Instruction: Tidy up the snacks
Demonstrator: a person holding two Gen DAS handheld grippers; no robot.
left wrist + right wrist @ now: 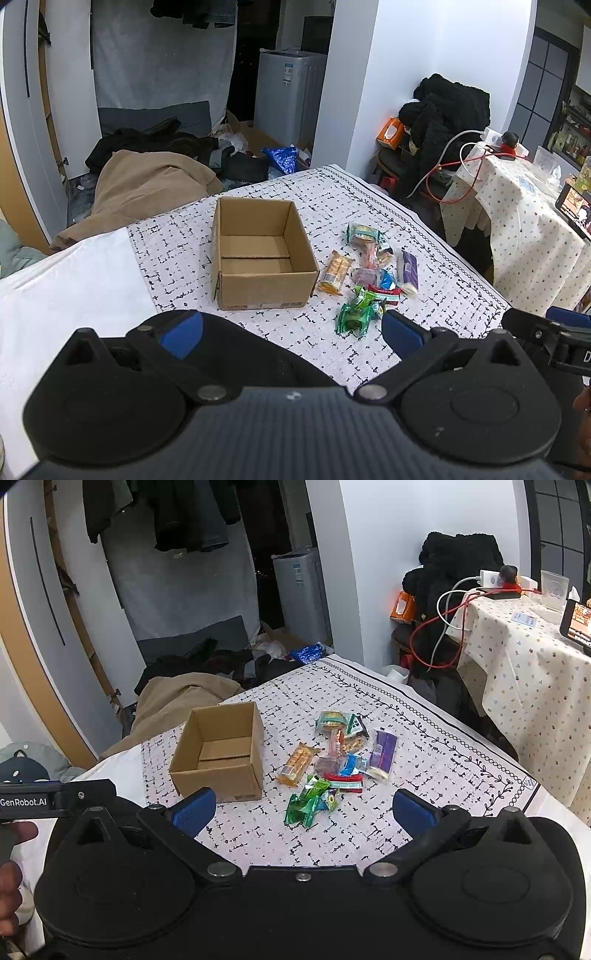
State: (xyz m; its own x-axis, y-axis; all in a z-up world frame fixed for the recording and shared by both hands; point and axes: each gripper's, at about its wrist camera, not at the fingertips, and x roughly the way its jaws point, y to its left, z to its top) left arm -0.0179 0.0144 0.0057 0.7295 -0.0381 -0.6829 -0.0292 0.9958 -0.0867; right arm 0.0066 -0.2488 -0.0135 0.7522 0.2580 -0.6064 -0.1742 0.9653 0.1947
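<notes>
Right beside the empty, open-topped cardboard box (pixel 258 254) lies a loose heap of bright snack packets (pixel 369 273): green, orange, purple, red. Both the left gripper (pixel 291 332) and right gripper (pixel 304 810) hover short of the box, jaws wide, holding nothing.

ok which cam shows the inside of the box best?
Left wrist. It looks almost straight into the box, so most of the floor shows and it is bare. The right wrist view sees the box from a corner, and the near wall hides part of the floor.

A cluttered home: clothes (pixel 155 147) lay heaped on the floor at left, a washing machine (pixel 288 92) stood at upper centre.
</notes>
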